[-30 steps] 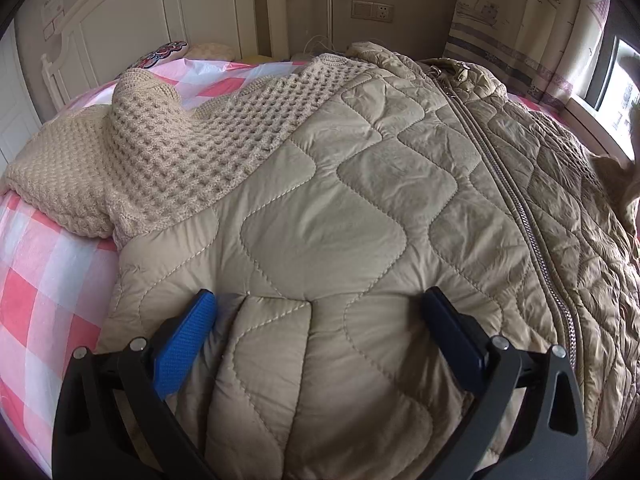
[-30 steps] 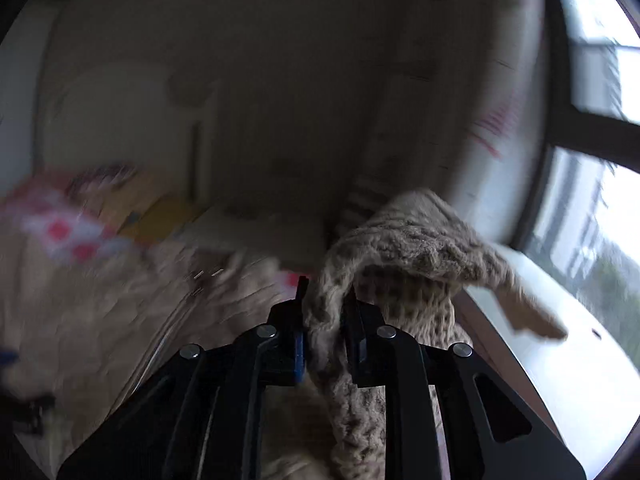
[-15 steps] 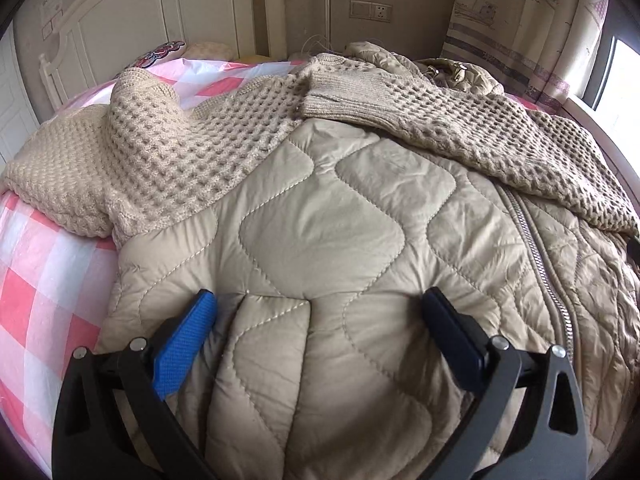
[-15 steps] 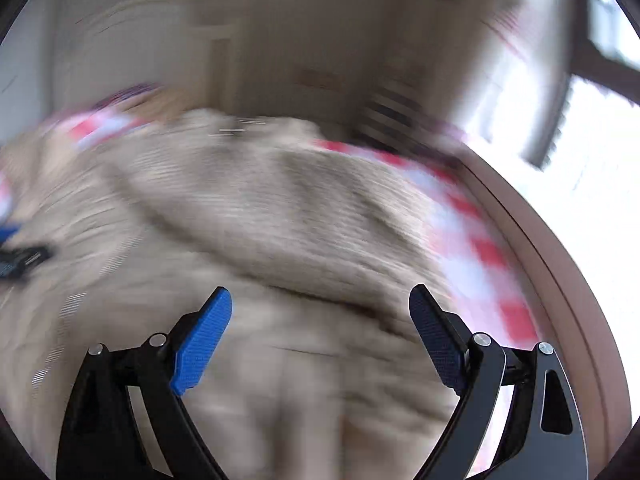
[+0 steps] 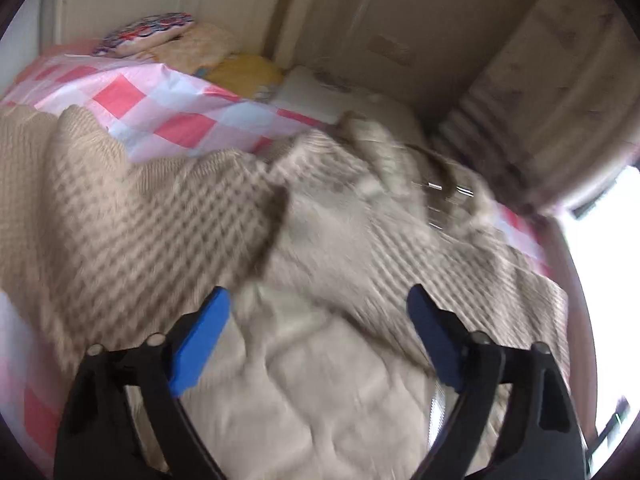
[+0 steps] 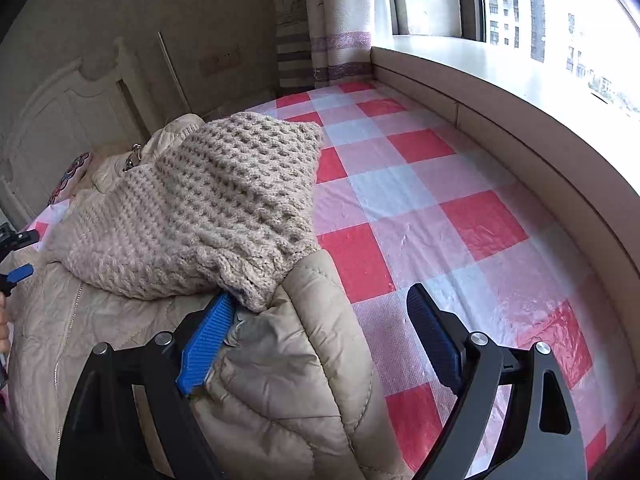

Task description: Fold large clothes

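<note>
A beige quilted jacket (image 5: 320,380) lies spread on the bed, with a beige waffle-knit sweater (image 5: 140,216) draped over its upper part. The left wrist view is blurred. My left gripper (image 5: 316,292) hovers over the jacket with its jaws closing and only loose fabric below them, nothing pinched. In the right wrist view the sweater's sleeve (image 6: 224,200) rests across the jacket (image 6: 280,380). My right gripper (image 6: 320,296) is open at the jacket's right edge; its left pad (image 6: 204,344) lies against the quilted fabric and the knit cuff. The left gripper (image 6: 18,274) shows at the far left.
The bed carries a pink, red and white checked sheet (image 6: 420,200), bare to the right of the clothes. A long window ledge (image 6: 520,120) runs along that side, with a curtain (image 6: 340,20) behind. Pillows (image 5: 152,32) and a white headboard (image 6: 60,120) stand at the far end.
My right gripper let go of the sweater sleeve, which now lies across the jacket, and sank to the jacket's edge. My left gripper lifted and swung toward the head of the bed, jaws narrower.
</note>
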